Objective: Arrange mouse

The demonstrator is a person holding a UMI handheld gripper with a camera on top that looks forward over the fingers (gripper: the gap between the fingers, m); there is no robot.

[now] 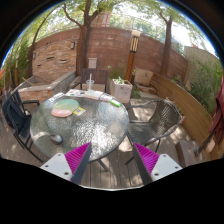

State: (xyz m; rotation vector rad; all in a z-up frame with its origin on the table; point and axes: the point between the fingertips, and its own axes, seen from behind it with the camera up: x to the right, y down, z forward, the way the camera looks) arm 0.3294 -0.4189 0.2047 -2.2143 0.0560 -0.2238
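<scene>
A round glass table [85, 128] stands on a wooden deck, just beyond my fingers. On its far side lie a green mat [68, 102] and a smaller pink one [62, 112]. A white flat object [104, 97] and a small dark object [115, 102] sit near the table's far right rim; I cannot tell which, if any, is the mouse. My gripper [112, 158] is open and held back from the table's near edge, with only deck boards between the magenta pads [77, 157].
Dark metal chairs stand left [17, 115] and right [160, 118] of the table. A brick wall [100, 50], a planter box [120, 88], a wooden fence [185, 105] and trees close in the patio behind.
</scene>
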